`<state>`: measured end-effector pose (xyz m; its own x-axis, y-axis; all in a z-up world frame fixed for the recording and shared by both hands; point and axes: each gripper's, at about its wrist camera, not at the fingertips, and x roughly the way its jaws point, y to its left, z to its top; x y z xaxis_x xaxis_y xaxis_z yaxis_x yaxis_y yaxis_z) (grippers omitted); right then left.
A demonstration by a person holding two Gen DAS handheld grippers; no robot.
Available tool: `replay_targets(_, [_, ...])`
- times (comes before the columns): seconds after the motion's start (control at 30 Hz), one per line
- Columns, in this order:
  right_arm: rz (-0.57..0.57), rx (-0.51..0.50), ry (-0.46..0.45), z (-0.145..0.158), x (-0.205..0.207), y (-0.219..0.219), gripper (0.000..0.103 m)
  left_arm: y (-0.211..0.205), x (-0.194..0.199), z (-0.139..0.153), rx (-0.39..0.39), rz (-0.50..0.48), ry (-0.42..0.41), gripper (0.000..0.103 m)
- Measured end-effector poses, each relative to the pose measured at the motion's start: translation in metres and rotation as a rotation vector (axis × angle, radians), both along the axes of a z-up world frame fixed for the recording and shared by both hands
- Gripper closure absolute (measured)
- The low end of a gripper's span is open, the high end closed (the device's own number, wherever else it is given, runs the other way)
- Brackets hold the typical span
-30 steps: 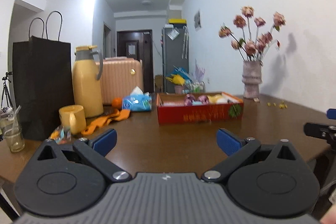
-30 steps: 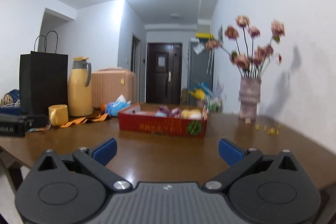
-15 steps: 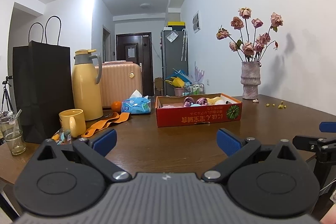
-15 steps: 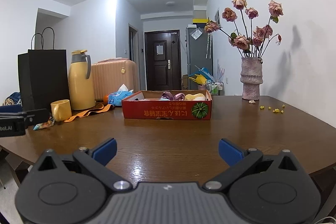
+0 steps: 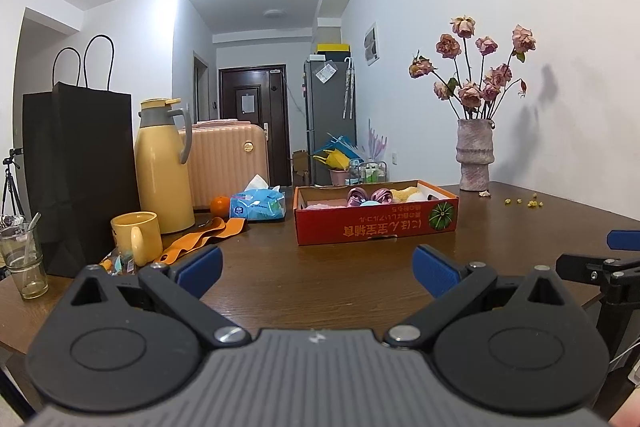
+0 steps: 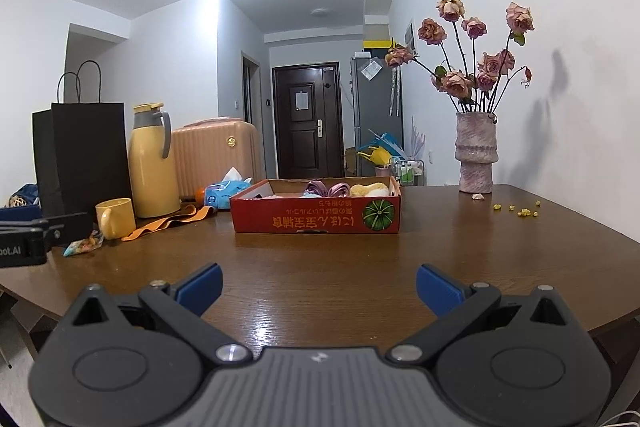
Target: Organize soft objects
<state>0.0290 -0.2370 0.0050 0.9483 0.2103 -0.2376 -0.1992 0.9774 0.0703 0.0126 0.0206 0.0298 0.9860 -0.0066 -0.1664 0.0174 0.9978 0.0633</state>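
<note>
Both grippers hover above the near edge of the brown table [image 6: 320,267], and compared with a second ago the views have steadied: the right wrist picture, blurred then, is now sharp. The left gripper [image 5: 316,269] has its blue-padded jaws spread wide with nothing between them, exactly as in the earlier frames, and the right gripper [image 6: 318,285] is likewise wide apart and empty, unchanged. In the right wrist view the red cardboard box [image 6: 316,217] now sits more squarely ahead and a little lower in frame than a second before, when it lay off to the left; in the left wrist view it stays ahead and slightly right, and the scene has tipped level. The soft objects [image 6: 344,189] lie inside the box: purple rolled pieces, a yellow one and a pale pink one, showing just above its rim, well apart from both grippers. Left of the box stand a blue tissue pack [image 5: 258,205], an orange strap [image 5: 200,237], a yellow mug [image 5: 136,237], a yellow thermos jug [image 5: 162,167] and a black paper bag [image 5: 80,179]. A vase of dried roses [image 6: 476,155] stands by the wall on the right, with yellow crumbs [image 6: 520,209] near it.
</note>
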Motion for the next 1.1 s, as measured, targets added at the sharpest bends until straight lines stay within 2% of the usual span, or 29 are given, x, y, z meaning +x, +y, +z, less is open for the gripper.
replay_targets(1.1, [0.006,-0.004,-0.001,0.0009,0.0006,0.002,0.0,-0.0016,-0.0002,0.0015,-0.004,-0.002,0.006,0.0])
